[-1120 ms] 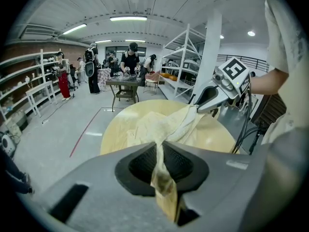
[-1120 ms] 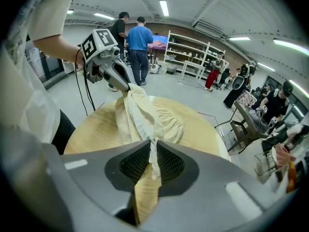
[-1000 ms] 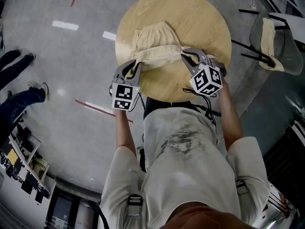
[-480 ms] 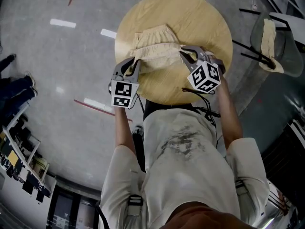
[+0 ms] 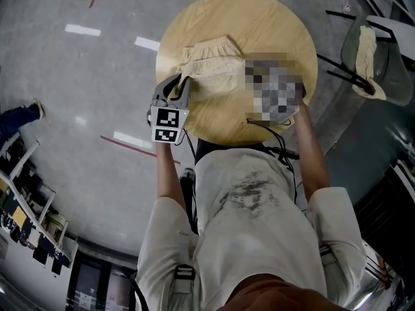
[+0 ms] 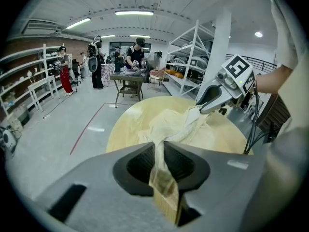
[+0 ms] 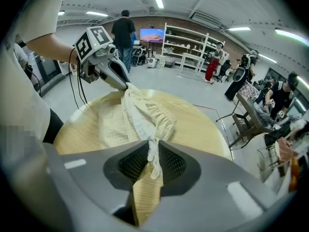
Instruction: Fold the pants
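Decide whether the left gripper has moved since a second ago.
Yes: the left gripper has moved farther in over the round table; its tongs, holding the pants, have just been opening.

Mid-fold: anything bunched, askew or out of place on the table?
Only the pants: their top layer is ridged up, not flat, strung between the left tongs and right tongs, whose jaws have just been opening with cloth between them.
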Action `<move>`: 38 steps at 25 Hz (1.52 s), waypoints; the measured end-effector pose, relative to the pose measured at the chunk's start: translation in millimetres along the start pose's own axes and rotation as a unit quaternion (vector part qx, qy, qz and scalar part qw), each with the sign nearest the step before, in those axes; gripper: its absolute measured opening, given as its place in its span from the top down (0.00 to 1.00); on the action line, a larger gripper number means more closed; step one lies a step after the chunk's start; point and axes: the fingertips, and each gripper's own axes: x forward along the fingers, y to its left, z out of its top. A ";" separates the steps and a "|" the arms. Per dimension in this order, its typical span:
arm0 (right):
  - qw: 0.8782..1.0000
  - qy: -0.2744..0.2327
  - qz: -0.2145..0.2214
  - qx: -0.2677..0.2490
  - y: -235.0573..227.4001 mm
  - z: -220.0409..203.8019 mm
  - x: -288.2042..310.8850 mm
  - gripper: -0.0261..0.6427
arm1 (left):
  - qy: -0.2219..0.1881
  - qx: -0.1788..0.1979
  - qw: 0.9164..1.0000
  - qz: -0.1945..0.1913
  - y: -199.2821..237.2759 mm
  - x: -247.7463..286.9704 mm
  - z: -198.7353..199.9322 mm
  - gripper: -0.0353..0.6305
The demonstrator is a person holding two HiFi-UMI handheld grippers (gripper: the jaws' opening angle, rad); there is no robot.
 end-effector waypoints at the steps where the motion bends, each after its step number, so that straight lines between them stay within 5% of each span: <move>1: 1.000 -0.001 -0.001 0.001 -1.9 1.0 1.2 0.84 | -0.002 -0.002 1.000 0.004 2.6 0.9 0.8 0.84; 19: 0.998 -0.019 -0.054 0.020 -50.0 20.2 8.8 0.85 | -0.044 -0.020 0.997 0.054 41.7 18.5 34.6 0.82; 38: 0.994 -0.056 -0.095 0.012 -53.3 47.9 -18.8 0.92 | -0.105 -0.002 0.989 0.100 53.8 -15.9 77.7 0.94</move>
